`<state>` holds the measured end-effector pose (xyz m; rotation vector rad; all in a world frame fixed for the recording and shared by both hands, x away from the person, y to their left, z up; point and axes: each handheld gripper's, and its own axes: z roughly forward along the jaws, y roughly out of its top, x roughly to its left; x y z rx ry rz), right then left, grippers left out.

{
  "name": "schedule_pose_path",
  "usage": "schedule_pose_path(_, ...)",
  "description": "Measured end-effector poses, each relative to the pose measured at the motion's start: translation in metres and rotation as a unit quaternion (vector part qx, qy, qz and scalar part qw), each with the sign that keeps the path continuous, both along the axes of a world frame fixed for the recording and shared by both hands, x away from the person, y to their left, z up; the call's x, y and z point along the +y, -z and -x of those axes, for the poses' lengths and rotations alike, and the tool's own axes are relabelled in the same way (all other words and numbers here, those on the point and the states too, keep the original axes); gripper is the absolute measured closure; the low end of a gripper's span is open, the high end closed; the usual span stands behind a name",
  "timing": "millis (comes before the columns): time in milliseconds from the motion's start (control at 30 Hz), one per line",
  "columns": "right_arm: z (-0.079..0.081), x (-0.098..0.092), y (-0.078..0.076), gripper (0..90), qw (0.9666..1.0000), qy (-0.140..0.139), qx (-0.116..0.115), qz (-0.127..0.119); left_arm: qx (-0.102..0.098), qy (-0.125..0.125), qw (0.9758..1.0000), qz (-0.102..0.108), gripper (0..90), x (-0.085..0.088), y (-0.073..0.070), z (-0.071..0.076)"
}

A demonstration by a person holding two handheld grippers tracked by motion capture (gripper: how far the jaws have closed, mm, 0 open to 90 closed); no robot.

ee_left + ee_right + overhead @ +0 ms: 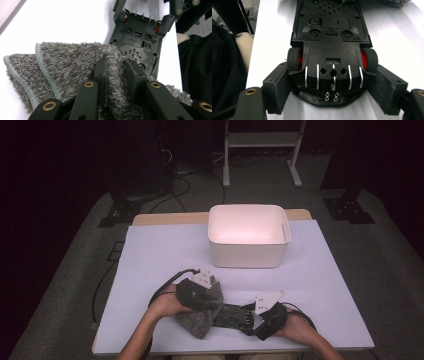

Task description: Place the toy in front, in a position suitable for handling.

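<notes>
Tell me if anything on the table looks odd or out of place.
The toy car lies upside down, its black underside and red wheels facing up. The right gripper clamps one end of it. The left gripper pinches a grey cloth at its other end. The white bin looks normal.

High view: room dim, background near black; light from above falls on white table sheet (165, 250) and glows pinkish inside white bin (248, 235), slightly overexposed. Soft shadow at bin front wall. Picture low-resolution, mildly soft overall.

Left gripper view: table surface blown out to pure white; grey cloth (70, 65) sharp in fibres, near jaw arms at bottom edge blurred.

Right gripper view: black toy car underside (329, 37) crisp, glints on metal strips; table glare bright; soft shadow under car; far top edge soft.
</notes>
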<state>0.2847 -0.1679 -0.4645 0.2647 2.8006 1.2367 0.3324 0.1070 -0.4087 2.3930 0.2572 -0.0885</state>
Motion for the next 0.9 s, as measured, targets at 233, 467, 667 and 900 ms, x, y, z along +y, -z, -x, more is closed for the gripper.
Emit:
schedule_pose_path(233, 0.000, 0.000, 0.000, 23.3, 1.0000, -0.002, -0.002, 0.001, 0.006, -0.029, 0.9995, 0.014, 73.1, 0.025, 0.004, 0.000)
schedule_pose_path(467, 0.000, 0.000, 0.000, 23.3, 1.0000, -0.004, -0.004, 0.001, 0.006, -0.022, 0.9997, 0.011, 73.2, 0.026, 0.006, 0.007)
schedule_pose_path(667, 0.000, 0.000, -0.001, 23.2, 0.9997, -0.013, -0.023, 0.001, 0.006, -0.010, 0.9999, -0.004, 73.4, 0.024, 0.006, 0.011)
schedule_pose_path(900, 0.003, 0.004, -0.016, 22.0, 0.9999, 0.007, -0.014, 0.007, 0.016, -0.012, 0.9998, -0.009, 73.2, 0.026, 0.016, 0.013)
